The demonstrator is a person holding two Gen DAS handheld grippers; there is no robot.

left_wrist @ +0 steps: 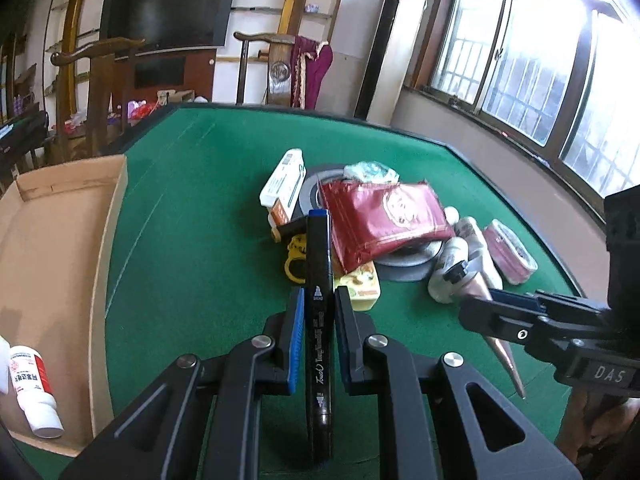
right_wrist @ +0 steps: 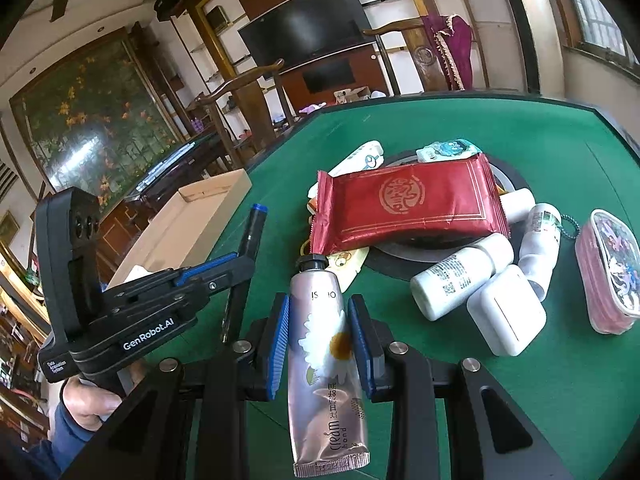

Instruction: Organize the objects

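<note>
Left tongs point(left_wrist: 318, 312) clamp a slim black marker point(left_wrist: 319, 320); right tongs point(right_wrist: 320, 328) grip a soft metallic hand-cream tube point(right_wrist: 326, 360) above green felt table point(right_wrist: 520, 400).

left claw point(left_wrist: 316, 300) clamped, right claw point(right_wrist: 318, 308) clamped — tilted down

Green felt table point(left_wrist: 208, 208). Dark TV point(left_wrist: 164, 12) on wall, wooden chairs point(left_wrist: 96, 92) behind. Barred windows point(left_wrist: 520, 64) at right, strong daylight. Floral painted panel point(right_wrist: 100, 120) seen via right-wrist cam.

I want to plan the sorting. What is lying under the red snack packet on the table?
The red snack packet rests on a round grey disc. A yellow card and an orange-white box stick out beneath it. Anything else underneath is covered.
</note>
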